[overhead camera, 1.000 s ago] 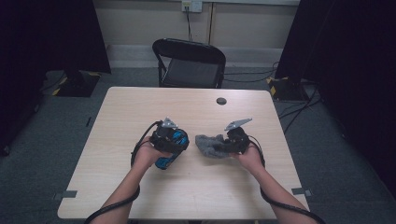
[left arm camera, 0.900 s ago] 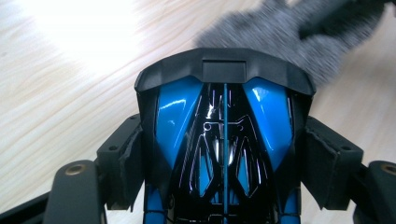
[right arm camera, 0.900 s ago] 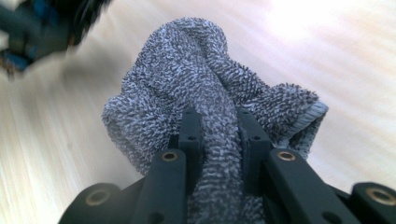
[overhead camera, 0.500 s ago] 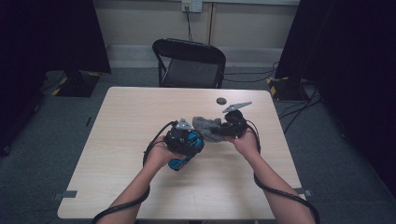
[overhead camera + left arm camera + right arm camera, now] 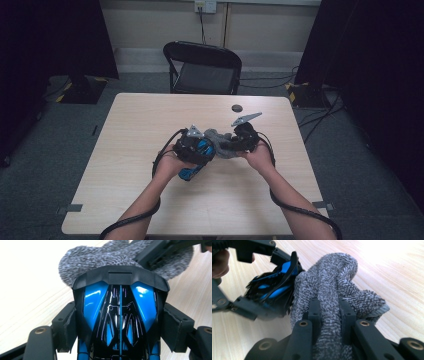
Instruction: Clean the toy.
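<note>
A glossy blue and black toy car [image 5: 120, 320] sits clamped between the pads of my left gripper [image 5: 120, 330], held above the table's middle [image 5: 197, 150]. A grey fluffy cloth [image 5: 329, 297] is pinched in my right gripper [image 5: 329, 315] and bulges past its jaws. In the high view the cloth [image 5: 217, 140] presses against the car's end, with the right gripper [image 5: 235, 145] just to its right. From the left gripper view the cloth [image 5: 100, 257] lies right behind the car's black spoiler. The right gripper view shows the car [image 5: 274, 285] touching the cloth's left side.
The light wooden table [image 5: 150, 200] has a small dark round disc [image 5: 236, 107] near its far edge. A black folding chair [image 5: 202, 67] stands behind the table. Cables trail from both grippers along the forearms.
Both grippers have come together over the table's middle; the cloth and the car, apart a second ago, now touch. The right gripper has moved left with the cloth.
</note>
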Demonstrator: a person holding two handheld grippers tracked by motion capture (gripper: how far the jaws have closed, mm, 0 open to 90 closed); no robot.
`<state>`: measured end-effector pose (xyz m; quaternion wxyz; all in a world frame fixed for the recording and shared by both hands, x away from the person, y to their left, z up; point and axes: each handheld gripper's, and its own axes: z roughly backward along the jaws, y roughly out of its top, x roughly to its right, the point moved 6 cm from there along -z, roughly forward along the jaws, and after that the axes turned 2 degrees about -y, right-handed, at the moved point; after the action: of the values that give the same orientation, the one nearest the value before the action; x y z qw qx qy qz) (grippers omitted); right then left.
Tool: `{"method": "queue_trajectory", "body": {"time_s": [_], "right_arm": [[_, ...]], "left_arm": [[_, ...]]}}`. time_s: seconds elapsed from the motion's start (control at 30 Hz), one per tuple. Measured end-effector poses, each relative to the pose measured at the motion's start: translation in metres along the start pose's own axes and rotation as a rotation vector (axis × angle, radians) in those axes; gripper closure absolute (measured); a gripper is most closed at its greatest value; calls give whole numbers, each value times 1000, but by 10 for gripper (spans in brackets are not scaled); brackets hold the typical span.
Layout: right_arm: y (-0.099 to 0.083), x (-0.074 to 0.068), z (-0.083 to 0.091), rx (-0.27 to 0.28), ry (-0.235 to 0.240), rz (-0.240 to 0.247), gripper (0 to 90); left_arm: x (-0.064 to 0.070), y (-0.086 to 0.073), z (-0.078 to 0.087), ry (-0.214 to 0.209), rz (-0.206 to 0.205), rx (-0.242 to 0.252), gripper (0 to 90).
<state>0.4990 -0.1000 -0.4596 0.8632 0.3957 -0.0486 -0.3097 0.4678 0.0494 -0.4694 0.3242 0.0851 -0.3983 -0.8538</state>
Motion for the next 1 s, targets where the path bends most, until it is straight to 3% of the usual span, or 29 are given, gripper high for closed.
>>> {"method": "queue_trajectory", "body": {"time_s": [0.2,0.63,1.0], "right_arm": [[-4,0,5,10,11,12,766],[-10,-6,20,42,44,64,766],[-25,-10,30,32,77,76,765]], "left_arm": [[-3,1,1,12,-11,-13,257],[-13,-1,-1,39,6,-40,257],[-24,2,2,63,44,-27,257]]}}
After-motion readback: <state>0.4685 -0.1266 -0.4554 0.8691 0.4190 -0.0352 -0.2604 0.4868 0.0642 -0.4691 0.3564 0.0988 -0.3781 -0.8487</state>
